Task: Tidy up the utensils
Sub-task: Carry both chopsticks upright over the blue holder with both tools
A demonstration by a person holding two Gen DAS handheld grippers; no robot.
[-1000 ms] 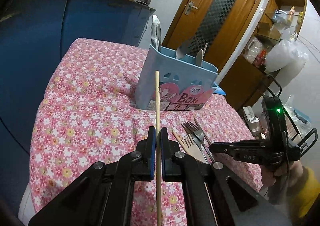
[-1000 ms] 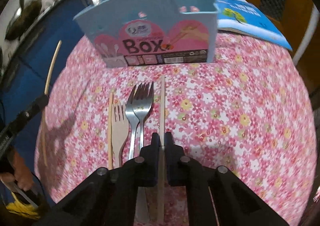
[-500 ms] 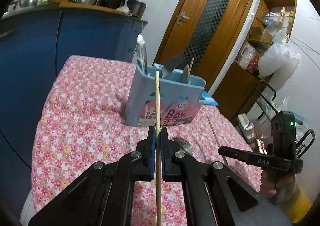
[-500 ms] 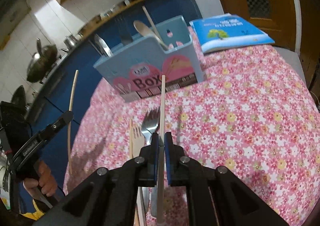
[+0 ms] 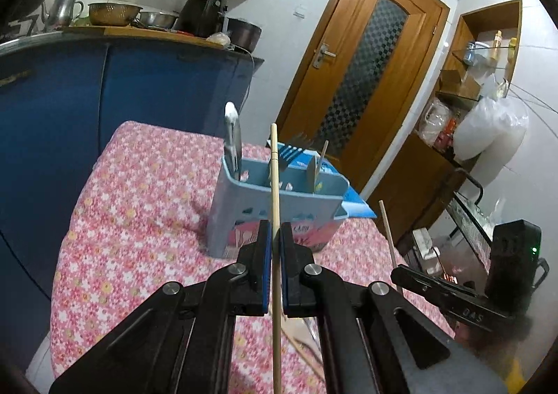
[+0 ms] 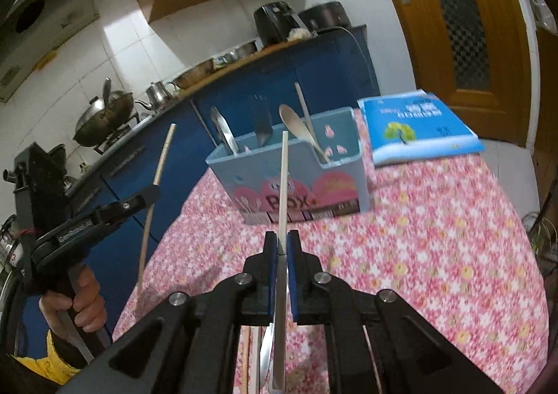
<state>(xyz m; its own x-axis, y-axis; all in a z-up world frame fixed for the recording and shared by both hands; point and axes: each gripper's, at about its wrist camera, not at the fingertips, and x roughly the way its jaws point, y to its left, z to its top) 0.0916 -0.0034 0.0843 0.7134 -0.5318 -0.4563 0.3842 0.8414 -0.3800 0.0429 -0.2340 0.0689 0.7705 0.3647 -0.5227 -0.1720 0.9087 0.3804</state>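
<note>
Left wrist view: each gripper clamps one chopstick above the floral table (image 5: 132, 219).
Left gripper (image 5: 275, 266) grasps its chopstick (image 5: 275, 205) (pointing toward 12 o'clock); right gripper (image 6: 282, 272) pinches the other chopstick (image 6: 283, 191). Utensil box (image 6: 314, 184) stands ahead at 12 o'clock, holding a spoon (image 6: 296, 123).

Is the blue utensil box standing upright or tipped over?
Upright. The blue utensil box stands on its base on the floral cloth, opening upward, utensils standing inside.

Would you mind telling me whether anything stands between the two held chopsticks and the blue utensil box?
Nothing visible does. Each chopstick is raised with open air ahead of the box, though utensils already occupy some compartments.
</note>
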